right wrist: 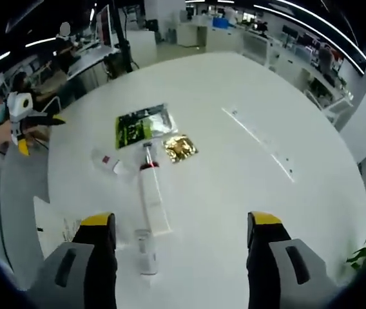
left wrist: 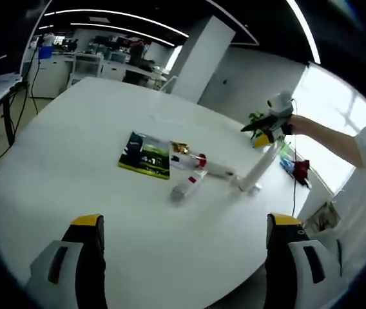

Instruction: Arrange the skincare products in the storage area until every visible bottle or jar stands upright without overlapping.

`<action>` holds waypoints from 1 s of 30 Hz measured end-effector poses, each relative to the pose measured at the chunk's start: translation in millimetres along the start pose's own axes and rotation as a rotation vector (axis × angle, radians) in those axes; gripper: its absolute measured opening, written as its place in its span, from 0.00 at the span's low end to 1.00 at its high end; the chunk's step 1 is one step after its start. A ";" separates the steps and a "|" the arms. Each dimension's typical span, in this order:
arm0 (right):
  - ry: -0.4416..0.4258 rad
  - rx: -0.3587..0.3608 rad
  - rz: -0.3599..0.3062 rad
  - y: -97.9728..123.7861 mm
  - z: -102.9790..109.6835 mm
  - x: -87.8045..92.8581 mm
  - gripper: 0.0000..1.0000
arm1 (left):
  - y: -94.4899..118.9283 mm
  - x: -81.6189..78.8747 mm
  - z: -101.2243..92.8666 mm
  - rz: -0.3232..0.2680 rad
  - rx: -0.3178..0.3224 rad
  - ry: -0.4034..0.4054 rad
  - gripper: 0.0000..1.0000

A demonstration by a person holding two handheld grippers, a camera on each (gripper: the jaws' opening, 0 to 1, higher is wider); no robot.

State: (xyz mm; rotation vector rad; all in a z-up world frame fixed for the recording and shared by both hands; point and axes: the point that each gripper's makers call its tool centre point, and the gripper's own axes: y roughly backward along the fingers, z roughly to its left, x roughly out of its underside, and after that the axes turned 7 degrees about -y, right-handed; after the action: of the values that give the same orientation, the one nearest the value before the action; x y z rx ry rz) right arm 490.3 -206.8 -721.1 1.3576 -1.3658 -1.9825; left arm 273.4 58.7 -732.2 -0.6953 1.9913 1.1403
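Both grippers hovered wide open, holding nothing; right gripper (right wrist: 180, 257) above the white table (right wrist: 234, 174), white tube (right wrist: 152, 199) lying ahead between its jaws.

Left gripper (left wrist: 186, 241) open, empty — tubes (left wrist: 212, 168) lying flat beside green packet (left wrist: 145, 155).

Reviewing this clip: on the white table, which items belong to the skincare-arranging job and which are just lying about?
Job items:
- long white tube, lying flat
- small white bottle, lying flat
- small clear bottle with red label, lying flat

Lying about:
- green packet
- gold foil sachet
- strip on the table
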 end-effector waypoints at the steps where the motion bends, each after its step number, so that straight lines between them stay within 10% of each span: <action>1: 0.002 -0.005 0.011 -4.4 -1.1 1.6 0.83 | -0.6 -0.8 -0.2 0.002 0.000 0.001 0.97; 30: 0.212 -0.216 0.134 -92.0 43.1 19.1 0.49 | -5.6 11.6 14.9 0.037 -0.031 0.058 0.97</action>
State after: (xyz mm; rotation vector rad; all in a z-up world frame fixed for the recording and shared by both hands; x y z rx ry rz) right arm 463.0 -157.0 -807.4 1.2977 -1.0837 -1.7840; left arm 275.5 68.1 -749.3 -0.7172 2.0463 1.1868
